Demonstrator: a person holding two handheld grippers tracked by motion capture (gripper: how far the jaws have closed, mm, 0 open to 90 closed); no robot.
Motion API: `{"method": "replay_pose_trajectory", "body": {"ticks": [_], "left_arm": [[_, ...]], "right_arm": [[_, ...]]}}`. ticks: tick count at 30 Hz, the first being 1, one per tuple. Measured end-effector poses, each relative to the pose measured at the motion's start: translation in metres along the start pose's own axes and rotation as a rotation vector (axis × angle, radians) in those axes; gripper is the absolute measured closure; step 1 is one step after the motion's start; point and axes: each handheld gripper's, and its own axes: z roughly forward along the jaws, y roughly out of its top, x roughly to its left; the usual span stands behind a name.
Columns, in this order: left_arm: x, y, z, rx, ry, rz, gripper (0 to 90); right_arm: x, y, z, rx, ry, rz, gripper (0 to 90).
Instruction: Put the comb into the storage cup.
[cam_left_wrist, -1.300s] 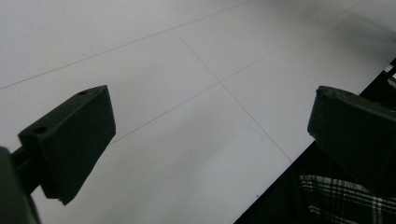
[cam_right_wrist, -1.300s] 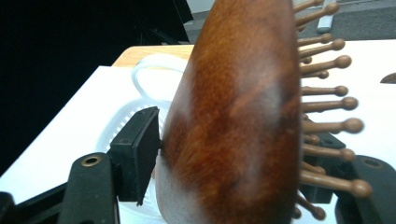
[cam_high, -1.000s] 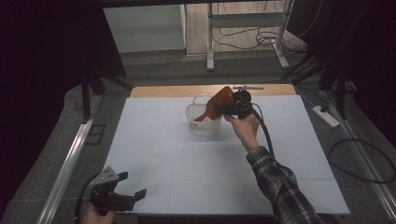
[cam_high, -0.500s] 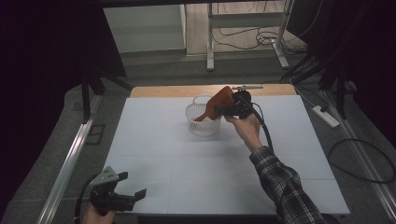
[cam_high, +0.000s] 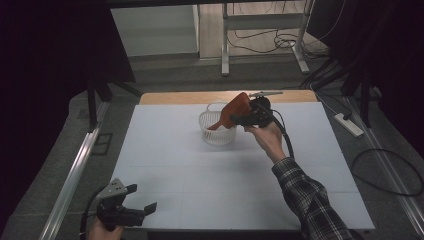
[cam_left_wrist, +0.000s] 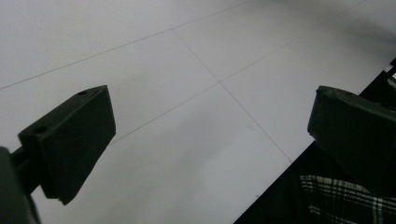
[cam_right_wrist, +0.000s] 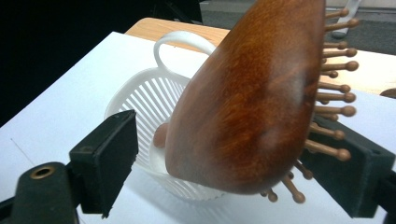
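Note:
A brown wooden hairbrush leans tilted over a white slatted basket, its handle end down inside. My right gripper has just been opening its jaws around the brush head. The left pad stands apart from the wooden back, and the bristles rest against the right pad. Over the front left corner of the white table, my left gripper is held open with nothing between its fingers.
A bare wooden strip runs along the table's far edge behind the basket. A metal rail flanks the left side. A power strip and cables lie on the floor at the right. A plaid sleeve crosses the table's front right.

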Motion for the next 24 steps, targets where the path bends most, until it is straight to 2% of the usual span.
{"method": "replay_pose_trajectory", "body": {"ticks": [6,11,19,24], "left_arm": [[0.0,0.0,0.0,0.0,0.0,0.001,1.4],[0.0,0.0,0.0,0.002,-0.001,0.002,1.4],[0.0,0.0,0.0,0.0,-0.002,-0.002,1.4],[0.001,0.0,0.0,-0.002,-0.002,-0.004,1.3]], "right_arm": [[-0.001,0.0,-0.006,0.009,0.026,-0.018,9.1],[0.0,-0.002,-0.01,0.025,0.02,-0.055,5.4],[0.001,-0.007,-0.014,0.045,0.022,-0.085,0.7],[0.001,-0.012,-0.016,0.046,0.009,-0.114,0.0]]}}
